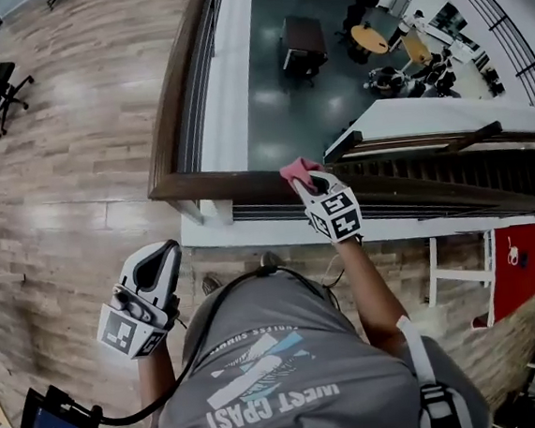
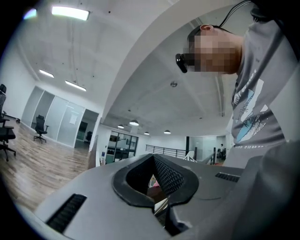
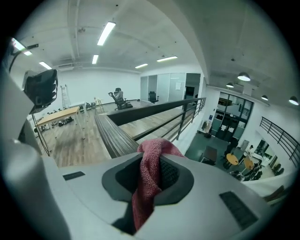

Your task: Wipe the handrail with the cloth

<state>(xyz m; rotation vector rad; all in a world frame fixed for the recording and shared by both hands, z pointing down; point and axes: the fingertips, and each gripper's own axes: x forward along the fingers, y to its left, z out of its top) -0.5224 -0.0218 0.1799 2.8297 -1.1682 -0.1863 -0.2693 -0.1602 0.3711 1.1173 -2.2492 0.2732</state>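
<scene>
Wiping looks just begun or about to begin: the right gripper [image 1: 304, 182] pinches the cloth [image 1: 296, 169] between its jaws, a bunch sticking out past the tips and the rest trailing back through them. The cloth sits over the top of the handrail [image 1: 208, 184], a little right of its corner; whether it presses on the wood I cannot tell. The left gripper [image 1: 161, 256] hangs low at the person's left side, well apart from the rail, jaws pressed together on nothing.

My judgement is that the next move calls for bearing the cloth flat down on the rail top and drawing it along, holding the grip firm so the cloth does not drag out.

Room is ample. One run of rail stretches from the cloth toward the right, another leaves the corner and goes away from the person. Past the rail's far edge is an open drop to a lower floor, so a loosened cloth could fall there.
</scene>
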